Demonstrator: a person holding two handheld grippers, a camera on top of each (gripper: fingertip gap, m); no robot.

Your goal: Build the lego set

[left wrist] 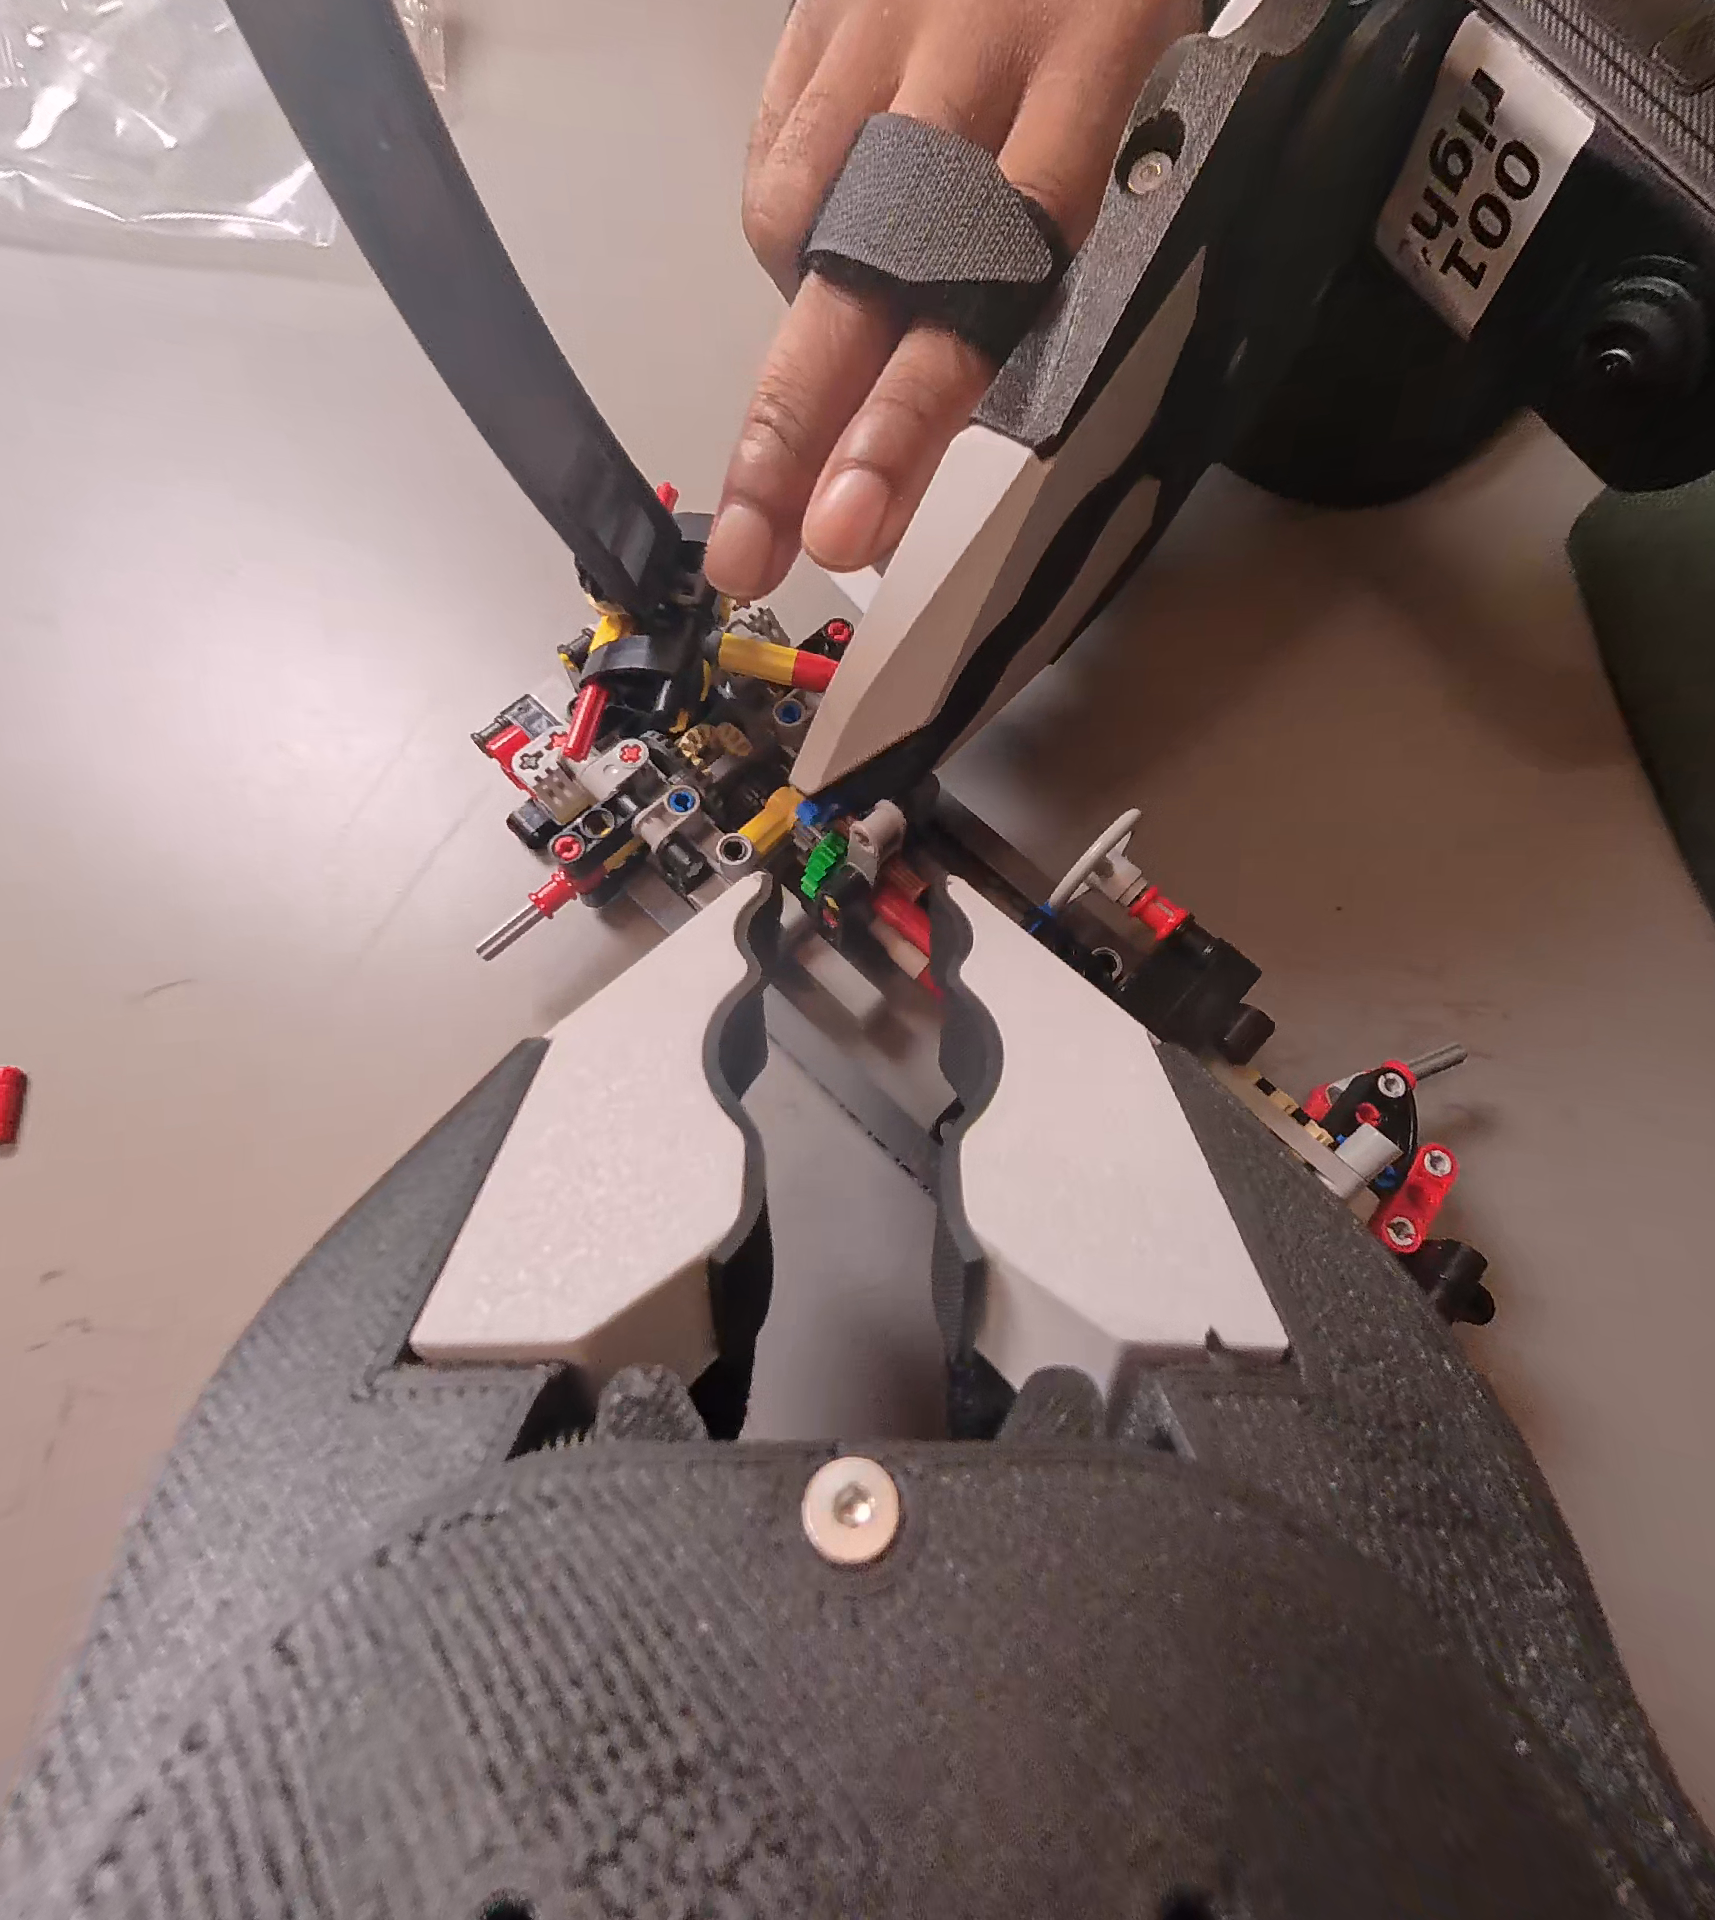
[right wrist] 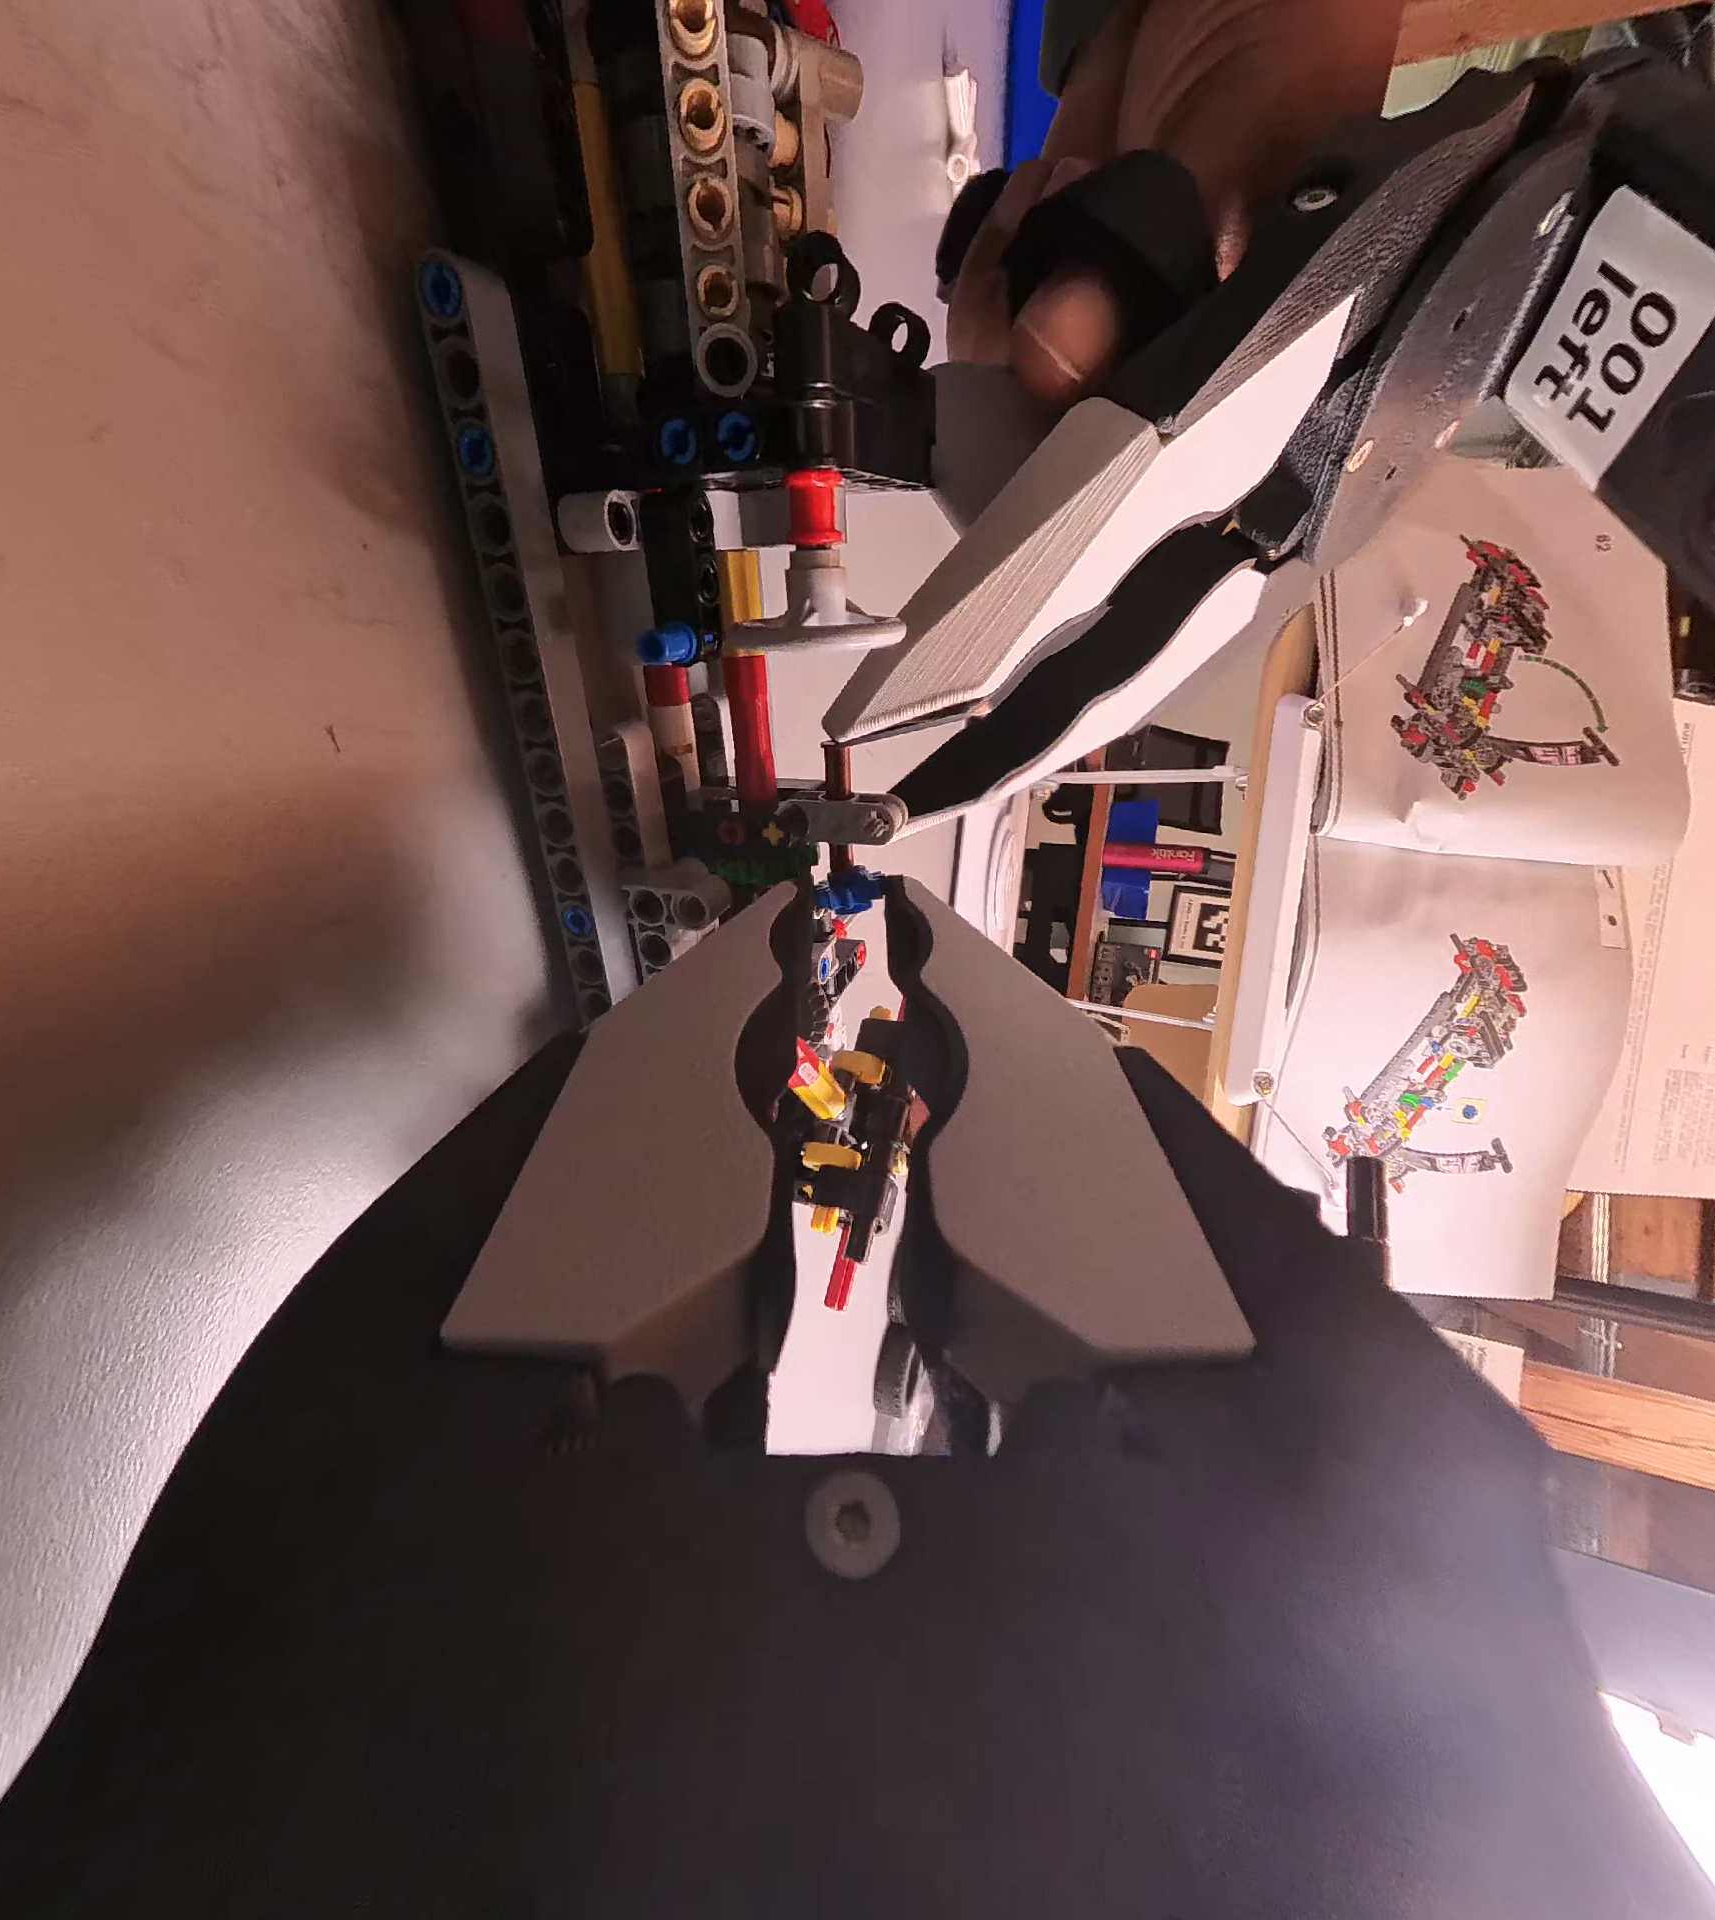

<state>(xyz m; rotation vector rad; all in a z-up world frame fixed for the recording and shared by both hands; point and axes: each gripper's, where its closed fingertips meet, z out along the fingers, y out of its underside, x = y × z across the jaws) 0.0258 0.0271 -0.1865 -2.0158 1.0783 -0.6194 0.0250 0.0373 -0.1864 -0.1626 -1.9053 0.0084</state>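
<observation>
The lego model [left wrist: 687, 769], a long technic frame with red, yellow and blue pins, lies on the table. A black rotor blade [left wrist: 479, 312] rises from its hub, where a hand [left wrist: 832, 416] rests two fingertips. My left gripper [left wrist: 858, 891] is closed around the model's middle, by a small grey connector [left wrist: 874, 831] and a green gear [left wrist: 817, 868]. My right gripper [right wrist: 845, 891] is closed on a blue pin [right wrist: 848, 891] on the model [right wrist: 707, 312]. It comes in from the upper right in the left wrist view [left wrist: 811, 779]. The left gripper [right wrist: 863, 784] shows beside the grey connector [right wrist: 842, 816].
A loose red bush [left wrist: 1, 1104] lies on the table at the left. A clear plastic bag [left wrist: 53, 125] is at the far left. An open instruction booklet [right wrist: 1455, 779] stands behind the model. A grey steering wheel [left wrist: 1097, 862] sticks up from the frame.
</observation>
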